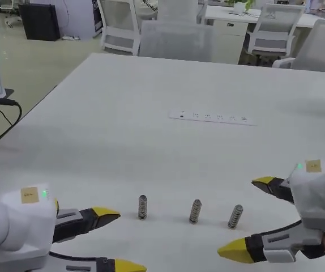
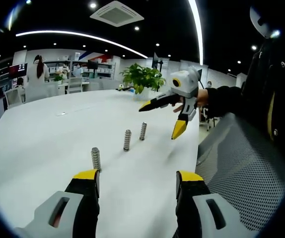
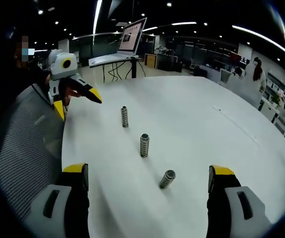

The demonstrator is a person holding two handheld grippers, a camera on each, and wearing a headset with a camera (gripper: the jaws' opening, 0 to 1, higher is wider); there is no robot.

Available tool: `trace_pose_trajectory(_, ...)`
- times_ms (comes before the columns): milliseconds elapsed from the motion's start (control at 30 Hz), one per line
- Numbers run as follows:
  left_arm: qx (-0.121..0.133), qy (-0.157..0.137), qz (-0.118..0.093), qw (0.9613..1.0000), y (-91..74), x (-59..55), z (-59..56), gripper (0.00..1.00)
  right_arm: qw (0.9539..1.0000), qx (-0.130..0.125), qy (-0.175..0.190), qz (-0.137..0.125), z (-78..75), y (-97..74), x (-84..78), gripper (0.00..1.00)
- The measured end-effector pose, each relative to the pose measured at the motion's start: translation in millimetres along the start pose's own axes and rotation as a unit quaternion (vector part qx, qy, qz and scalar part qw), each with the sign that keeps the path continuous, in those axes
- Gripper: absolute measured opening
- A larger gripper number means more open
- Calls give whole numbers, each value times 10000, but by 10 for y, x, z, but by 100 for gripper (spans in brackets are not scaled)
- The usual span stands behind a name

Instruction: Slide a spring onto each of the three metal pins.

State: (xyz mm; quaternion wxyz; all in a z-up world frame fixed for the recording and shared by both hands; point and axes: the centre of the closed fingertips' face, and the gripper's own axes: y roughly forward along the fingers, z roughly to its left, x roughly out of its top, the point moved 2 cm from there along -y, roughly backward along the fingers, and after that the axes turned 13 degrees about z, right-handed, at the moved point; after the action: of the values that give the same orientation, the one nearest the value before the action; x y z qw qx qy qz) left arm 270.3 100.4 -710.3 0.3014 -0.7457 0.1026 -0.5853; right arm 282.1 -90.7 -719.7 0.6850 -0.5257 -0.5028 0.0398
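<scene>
Three grey metal coil springs [image 1: 195,211] stand in a row between the wide-open, empty left gripper [image 2: 137,175] and right gripper [image 3: 148,169], the leaning spring [image 3: 167,179] directly ahead of the right's jaws.

left gripper [image 1: 121,239]: I've got jaws spread wide, nothing held
right gripper [image 1: 246,215]: I've got jaws spread wide, nothing held

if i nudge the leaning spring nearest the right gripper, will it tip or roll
Probably tips easily: the leaning spring is narrow and already tilted. Once down, its round coil would likely roll on the smooth table.
</scene>
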Motion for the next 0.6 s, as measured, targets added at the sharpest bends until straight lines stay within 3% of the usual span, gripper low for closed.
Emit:
trace_pose_trajectory(200, 9, -5, -17, 10000, -10, 2, 0, 58, 9998, 95, 22, -149, 72, -81, -95, 100)
trace_pose_trajectory(600, 70, -91, -74, 9999, -42, -33, 20, 58, 9990, 34, 194, -410, 258, -196, -199, 100)
